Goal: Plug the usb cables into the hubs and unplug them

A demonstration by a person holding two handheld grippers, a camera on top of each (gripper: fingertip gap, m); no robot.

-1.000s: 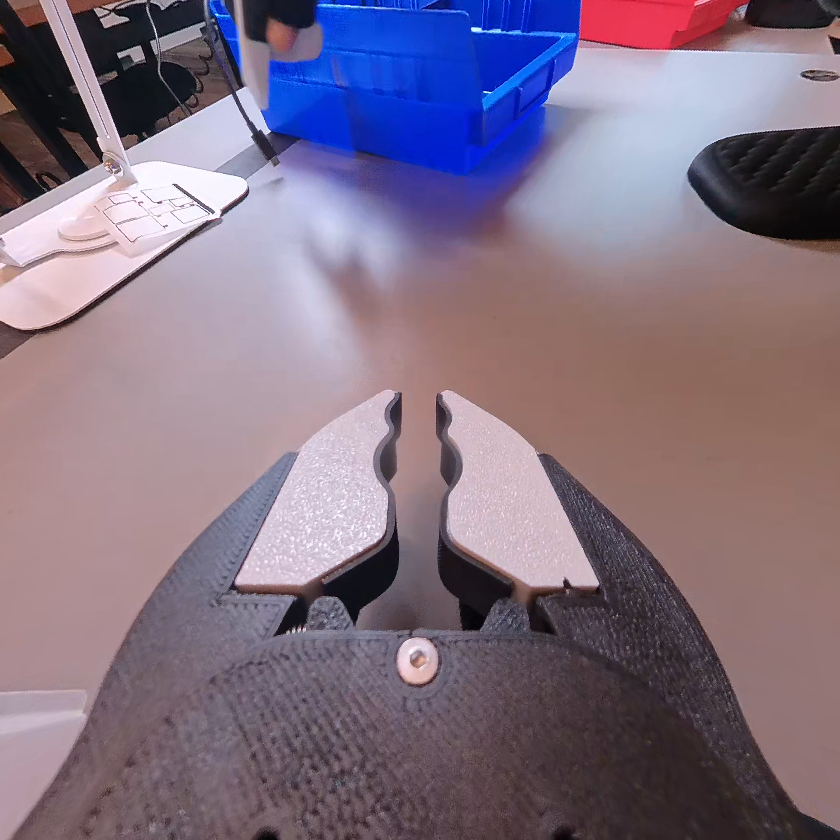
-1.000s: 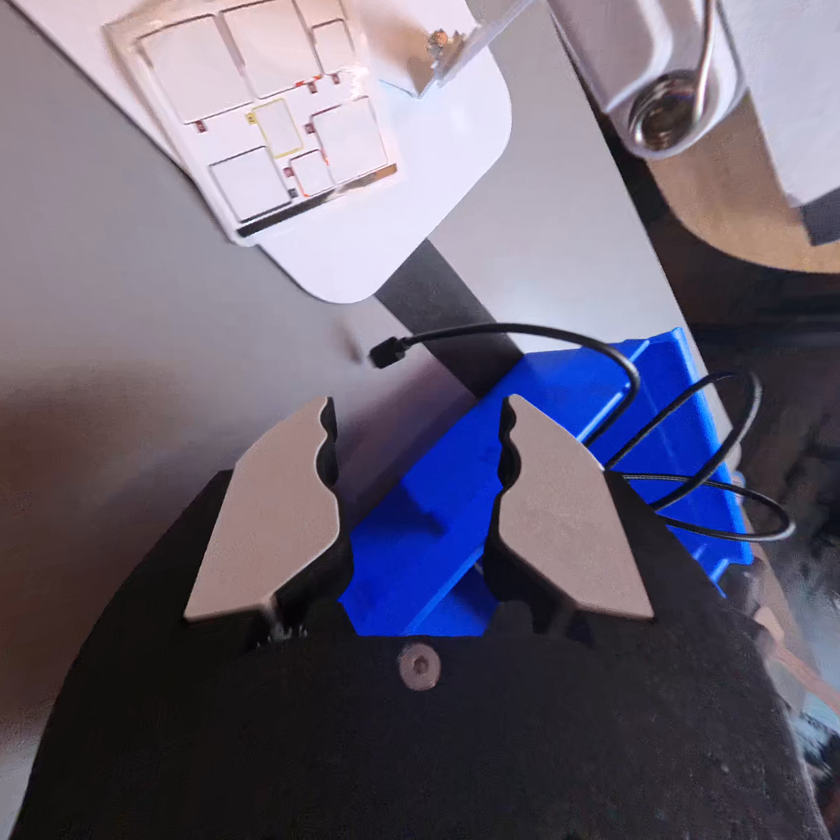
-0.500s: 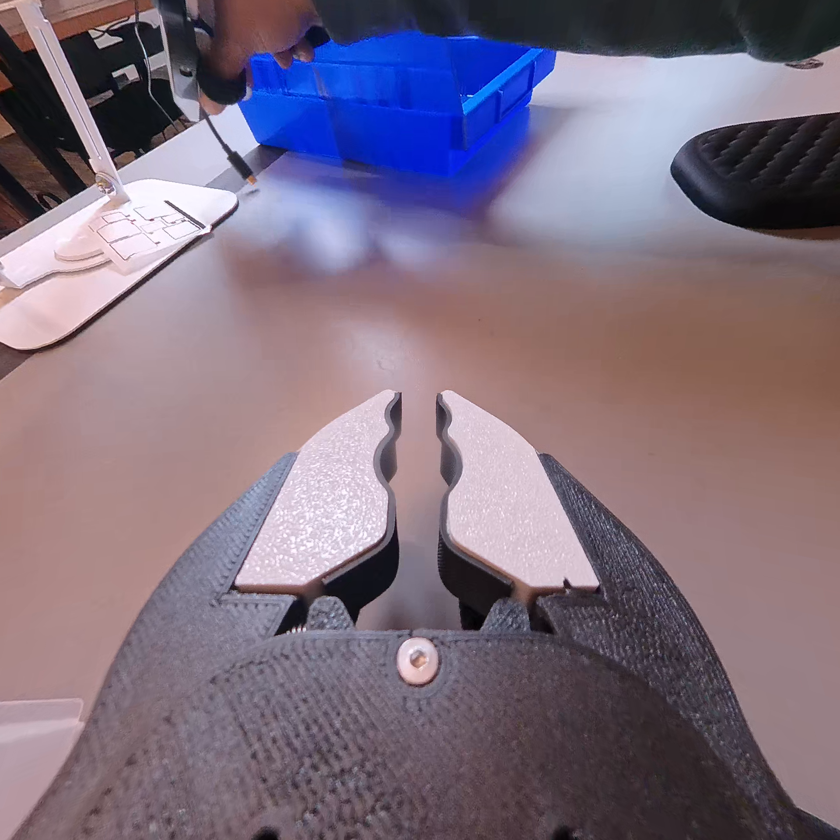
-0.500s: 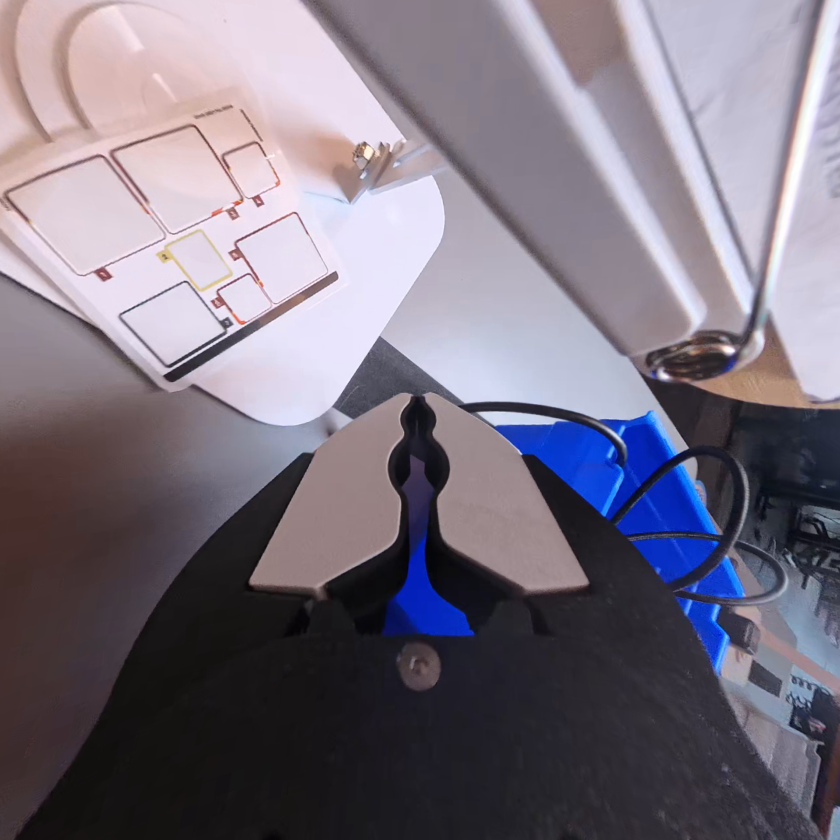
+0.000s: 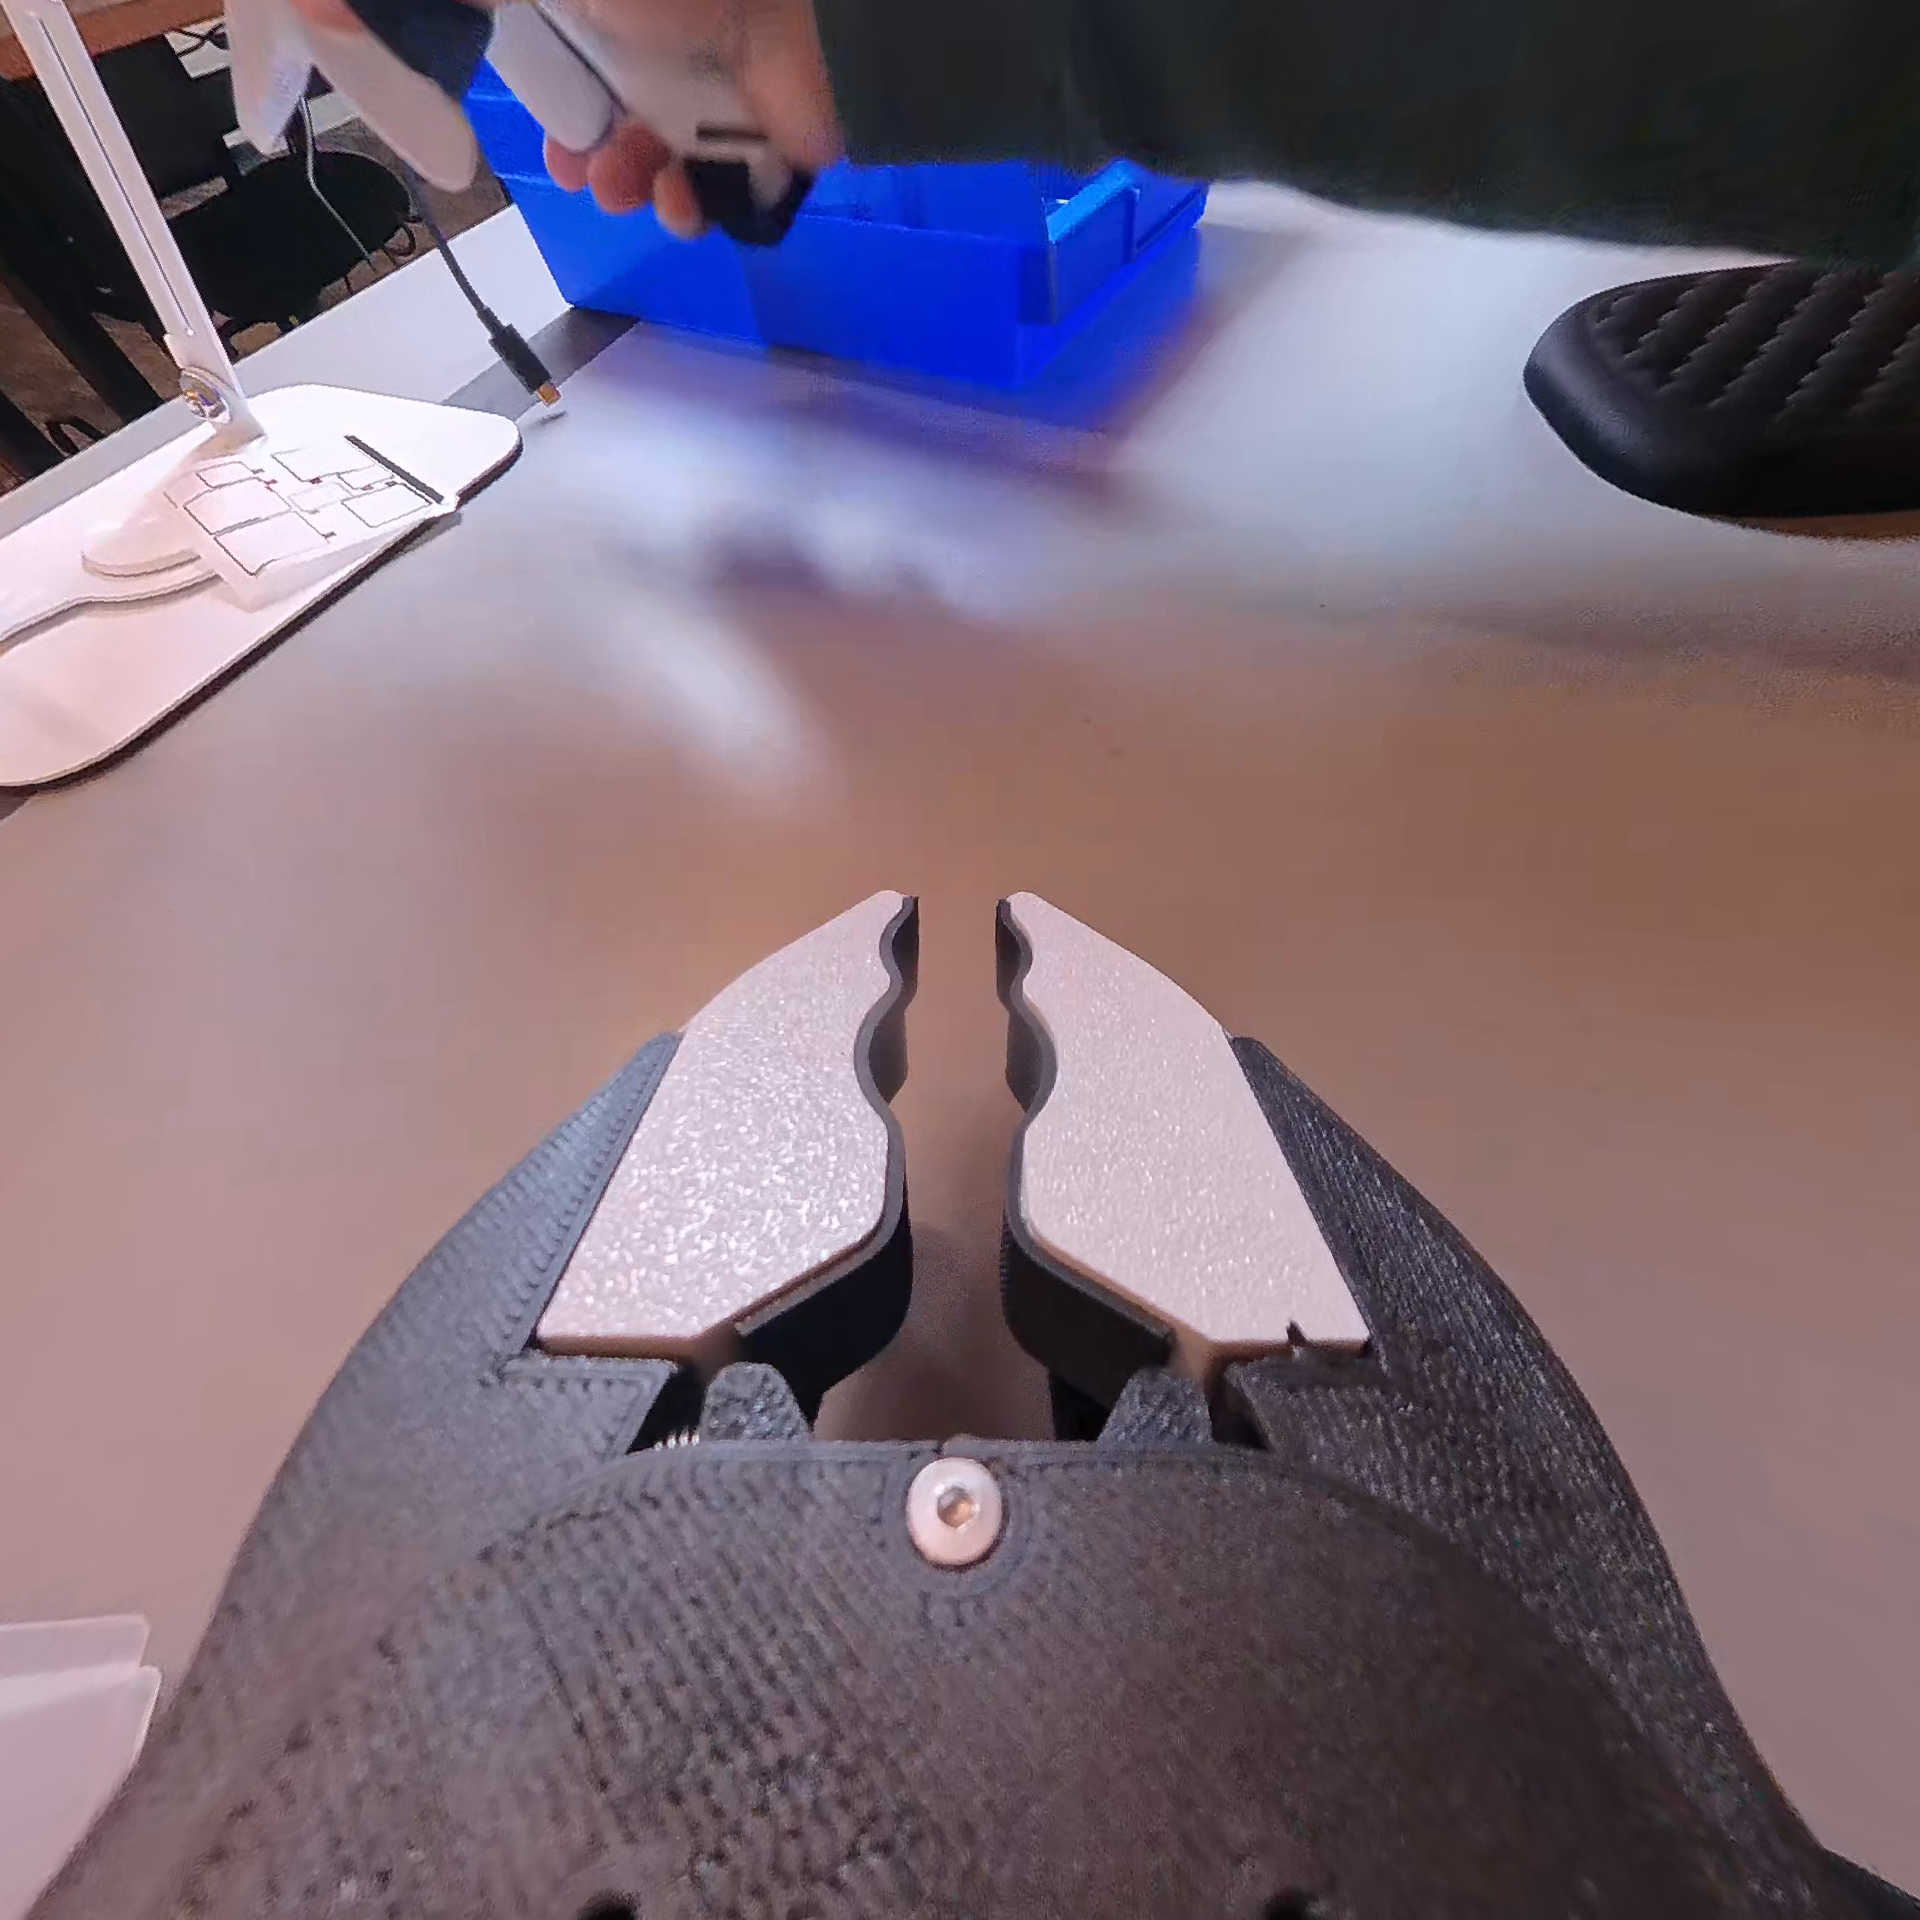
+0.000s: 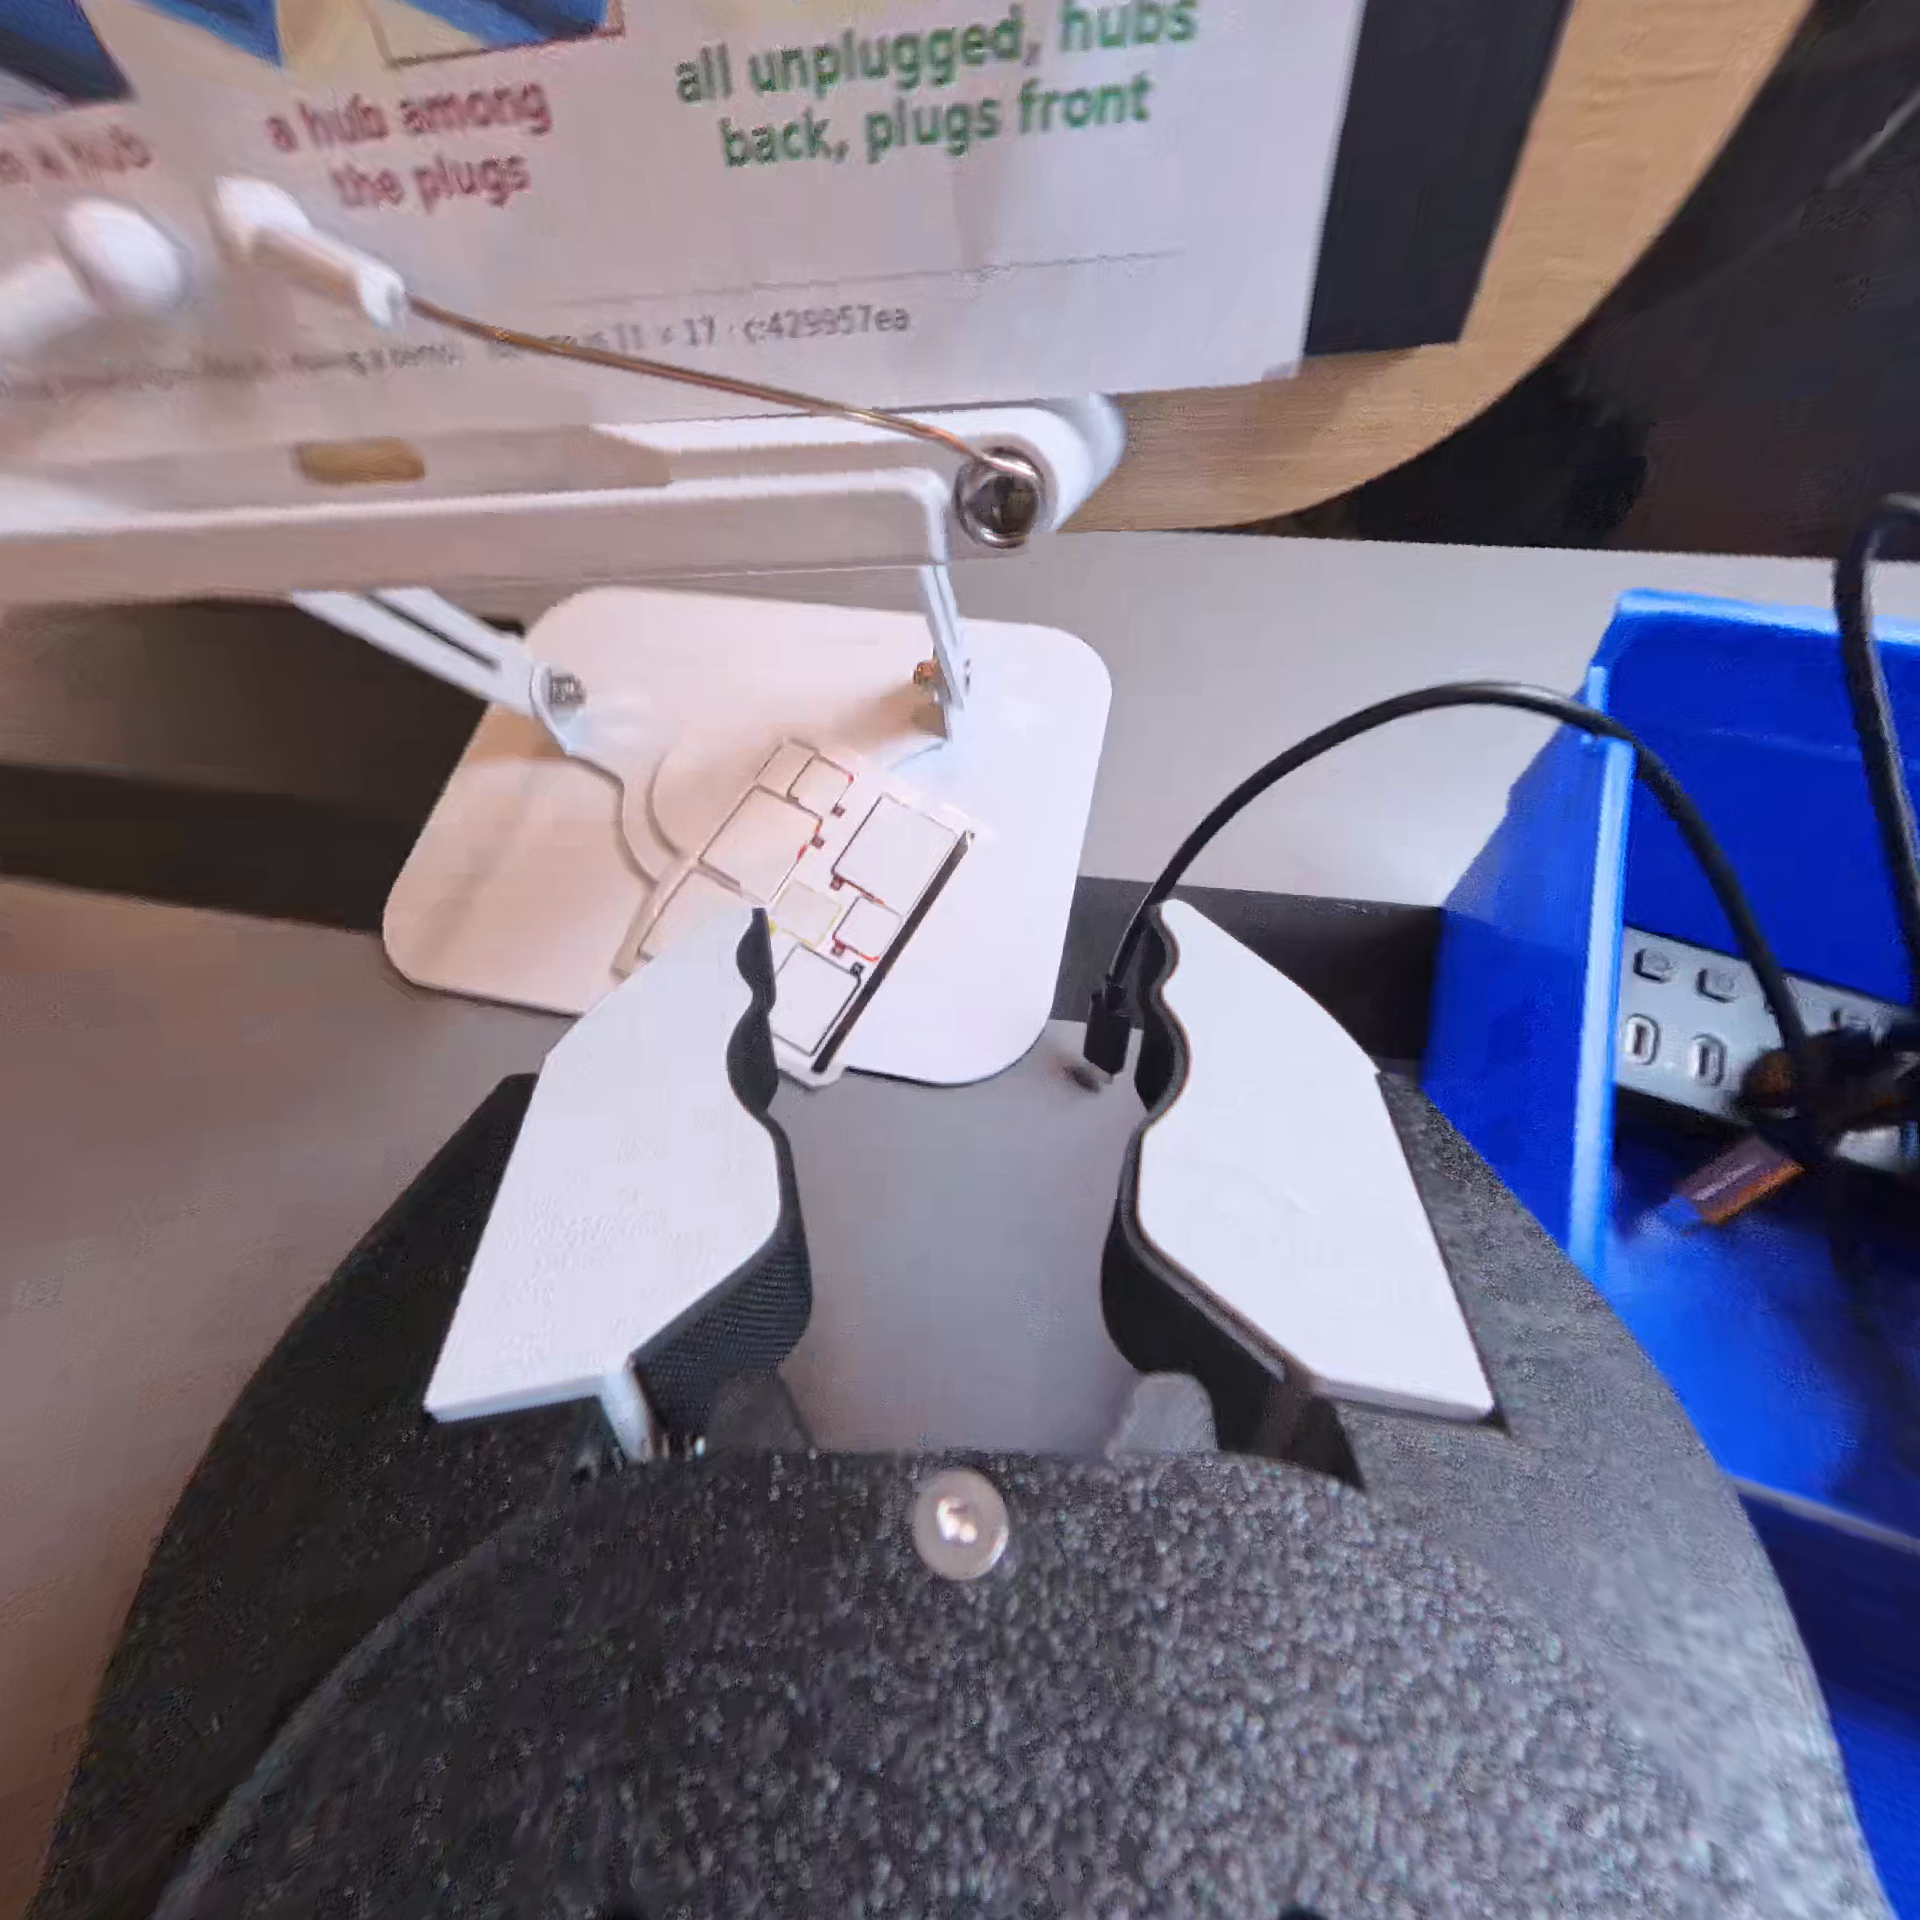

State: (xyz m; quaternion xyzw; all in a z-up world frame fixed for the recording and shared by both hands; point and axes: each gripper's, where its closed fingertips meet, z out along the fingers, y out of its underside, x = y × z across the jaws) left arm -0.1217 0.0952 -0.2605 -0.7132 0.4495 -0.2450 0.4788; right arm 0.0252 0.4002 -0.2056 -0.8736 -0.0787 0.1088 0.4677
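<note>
Right gripper [image 6: 961, 997] wide open, empty; cable plug [image 6: 1107, 1023] at 2 o'clock, by right finger: recentre, then close. Left gripper [image 5: 956, 920] nearly closed, empty.

Grey table [image 5: 1351, 831], white stand [image 5: 208, 582], dark chairs

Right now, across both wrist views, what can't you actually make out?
- Blue bin, right wrist view: cut off by the right edge; whether any cable is plugged into the hub is hidden by tangled black cables.
- Black cable's plug, right wrist view: beside the open right tongs; contact unclear.
- Left wrist view: right tongs blurred, cut off at top; bin contents hidden by its wall.
</note>
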